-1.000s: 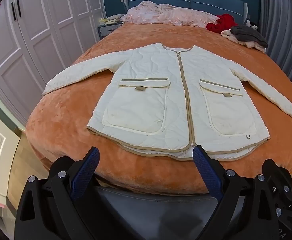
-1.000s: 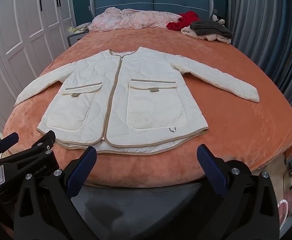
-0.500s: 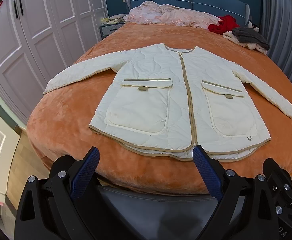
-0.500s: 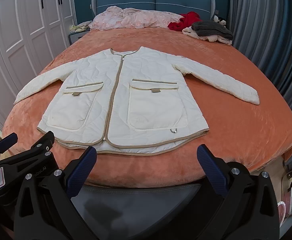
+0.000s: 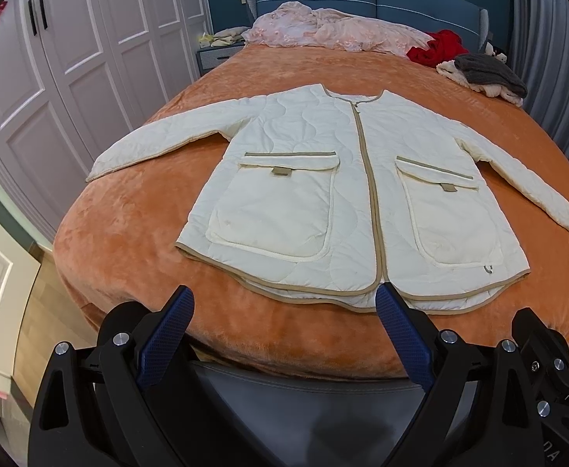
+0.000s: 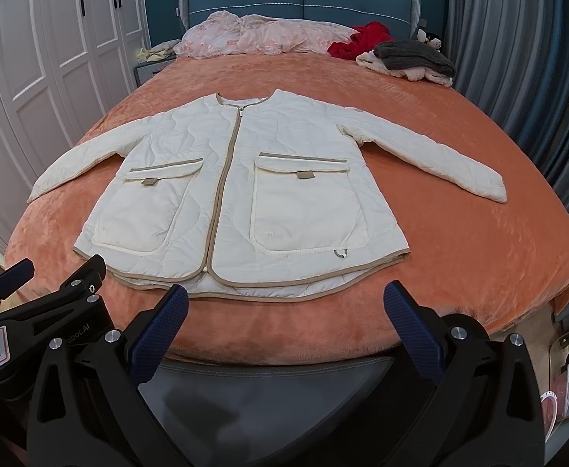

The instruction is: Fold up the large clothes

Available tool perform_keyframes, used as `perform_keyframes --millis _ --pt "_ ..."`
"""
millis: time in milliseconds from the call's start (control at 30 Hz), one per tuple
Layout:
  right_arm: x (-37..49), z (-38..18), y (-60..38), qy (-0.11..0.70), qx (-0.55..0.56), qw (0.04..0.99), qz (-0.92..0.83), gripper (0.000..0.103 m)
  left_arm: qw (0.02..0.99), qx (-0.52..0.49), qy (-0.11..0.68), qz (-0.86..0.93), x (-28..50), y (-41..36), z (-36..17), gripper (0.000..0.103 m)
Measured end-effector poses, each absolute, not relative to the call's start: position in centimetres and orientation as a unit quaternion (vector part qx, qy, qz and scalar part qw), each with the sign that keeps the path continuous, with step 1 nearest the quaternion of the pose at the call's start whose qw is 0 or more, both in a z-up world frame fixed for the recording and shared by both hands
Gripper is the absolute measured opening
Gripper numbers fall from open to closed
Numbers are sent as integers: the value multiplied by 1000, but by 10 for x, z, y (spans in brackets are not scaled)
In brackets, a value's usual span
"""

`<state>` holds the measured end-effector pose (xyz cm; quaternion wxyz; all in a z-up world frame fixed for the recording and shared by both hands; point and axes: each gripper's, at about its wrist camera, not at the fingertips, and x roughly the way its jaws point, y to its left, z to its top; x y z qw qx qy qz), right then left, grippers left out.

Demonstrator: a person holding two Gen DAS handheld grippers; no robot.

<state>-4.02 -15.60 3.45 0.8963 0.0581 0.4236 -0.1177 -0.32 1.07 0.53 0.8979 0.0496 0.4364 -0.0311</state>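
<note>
While both tools were held level at the foot of the bed [image 5: 128, 233], pointing along the mattress toward the headboard [image 6: 300, 0], nothing was gripped in either.

Item 1: left gripper [image 5: 284, 311]. Blue-padded fingers [image 5: 165, 334] spread wide, empty, hovering over the bed's near edge, short of the hem; its right finger overlapped the hem in view near the bottom of the zip. Its black frame also showed at the lower left of the right wrist view [image 6: 51, 311].

Item 2: right gripper [image 6: 284, 311]. Fingers [image 6: 410, 329] likewise parted and empty, below the hem, apart from the cloth.

Item 3: cream quilted jacket [image 5: 362, 179]. Laid flat, front up, zipped, on the orange blanket, collar toward the headboard, hem toward the grippers. Both sleeves stretched outward and slightly down. Two flap pockets with tan trim; the back hem showed beneath the front.

Item 4: pink bedding [image 6: 261, 35], red garment [image 6: 362, 41] and a grey-and-cream pile [image 6: 412, 58], bunched at the bed's head, well apart from the jacket.

Item 5: white wardrobe doors [image 5: 70, 58], to the left.
</note>
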Motion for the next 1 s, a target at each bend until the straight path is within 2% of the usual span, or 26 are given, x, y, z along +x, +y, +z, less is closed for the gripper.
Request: perform_keyframes --millis 1000 --pt "-40 29 -150 428 58 894 -118 98 896 48 441 -28 -4 15 0 92"
